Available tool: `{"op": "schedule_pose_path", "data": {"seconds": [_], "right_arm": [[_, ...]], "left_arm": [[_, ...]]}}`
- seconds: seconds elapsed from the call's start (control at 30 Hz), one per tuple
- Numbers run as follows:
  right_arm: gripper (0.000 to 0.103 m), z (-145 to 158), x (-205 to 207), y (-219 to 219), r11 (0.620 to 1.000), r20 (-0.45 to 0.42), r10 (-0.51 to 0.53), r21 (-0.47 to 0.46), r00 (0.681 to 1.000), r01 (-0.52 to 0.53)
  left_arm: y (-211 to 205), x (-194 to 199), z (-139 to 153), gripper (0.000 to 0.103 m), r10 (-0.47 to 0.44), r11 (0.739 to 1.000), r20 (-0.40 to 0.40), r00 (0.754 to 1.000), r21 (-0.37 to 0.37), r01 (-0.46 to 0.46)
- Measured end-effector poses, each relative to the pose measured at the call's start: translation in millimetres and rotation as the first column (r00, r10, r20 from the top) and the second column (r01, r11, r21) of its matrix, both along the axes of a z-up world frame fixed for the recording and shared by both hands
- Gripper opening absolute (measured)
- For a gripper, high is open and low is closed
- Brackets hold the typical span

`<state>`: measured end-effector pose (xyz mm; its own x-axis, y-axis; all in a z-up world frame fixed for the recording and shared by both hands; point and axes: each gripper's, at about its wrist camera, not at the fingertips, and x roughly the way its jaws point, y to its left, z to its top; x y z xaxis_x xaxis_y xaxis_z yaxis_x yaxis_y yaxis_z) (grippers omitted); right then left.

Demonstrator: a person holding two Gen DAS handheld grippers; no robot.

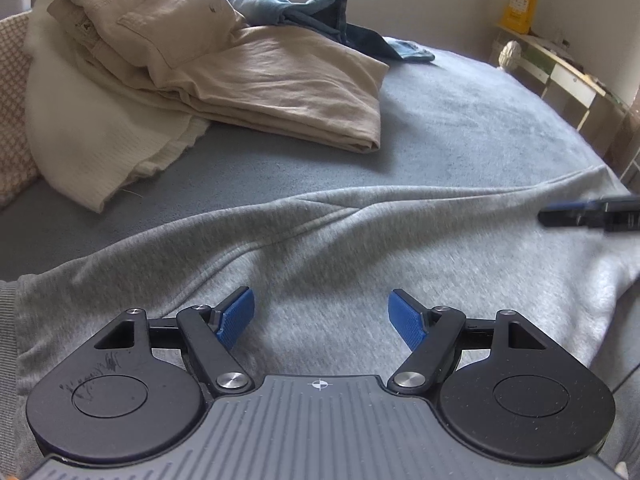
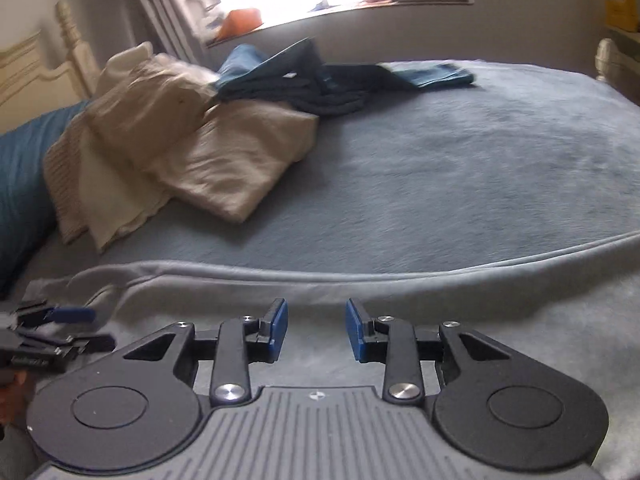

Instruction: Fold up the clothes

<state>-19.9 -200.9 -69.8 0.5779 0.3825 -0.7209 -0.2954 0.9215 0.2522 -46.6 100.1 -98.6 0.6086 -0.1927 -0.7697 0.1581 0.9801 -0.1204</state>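
Note:
A light grey sweatshirt (image 1: pixel 360 240) lies spread across the near part of the bed, and its seamed edge (image 2: pixel 360 272) runs from side to side in the right wrist view. My left gripper (image 1: pixel 320 300) hovers just over it, blue pads wide apart, nothing between them. My right gripper (image 2: pixel 316 308) is also above the grey cloth (image 2: pixel 500 332) with its jaws parted and empty. Each gripper shows in the other's view: the right one (image 1: pixel 588 214) at the right edge, the left one (image 2: pixel 60 324) at the lower left.
Folded beige clothes (image 1: pixel 260 80) sit stacked on a cream knit (image 1: pixel 92 140) at the far left of the blue-grey bedcover (image 1: pixel 460 120). Crumpled blue jeans (image 2: pixel 300 80) lie behind them. A headboard (image 2: pixel 36 76), a blue pillow (image 2: pixel 20 184) and a side shelf (image 1: pixel 560 64) border the bed.

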Motion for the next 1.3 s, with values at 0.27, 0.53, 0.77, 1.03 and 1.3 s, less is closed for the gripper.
{"op": "schedule_pose_path", "data": {"seconds": [0.27,0.53,0.77,1.03,1.3], "right_arm": [[0.033,-37,-4,73,0.977,-0.113,0.157,-0.126,0.981,-0.171],[0.035,-40,-10,72,0.978,-0.108,0.145,-0.136,0.983,-0.159],[0.037,-41,-11,76,0.976,-0.105,0.142,-0.152,0.984,-0.157],[0.037,-29,-10,65,0.989,-0.098,0.124,-0.062,0.987,-0.131],[0.037,-20,-18,71,0.983,-0.068,0.161,-0.083,0.985,-0.167]], "left_arm": [[11,8,-14,0.076,0.069,0.998,-0.044,0.997,0.015,-0.069],[7,5,-15,0.080,0.057,0.998,-0.036,0.998,0.033,-0.056],[11,4,-13,0.080,0.083,0.997,-0.037,0.996,0.005,-0.083],[10,3,-13,0.080,0.090,0.996,-0.036,0.995,0.009,-0.090],[10,4,-13,0.080,0.095,0.995,-0.037,0.995,0.015,-0.094]]}}
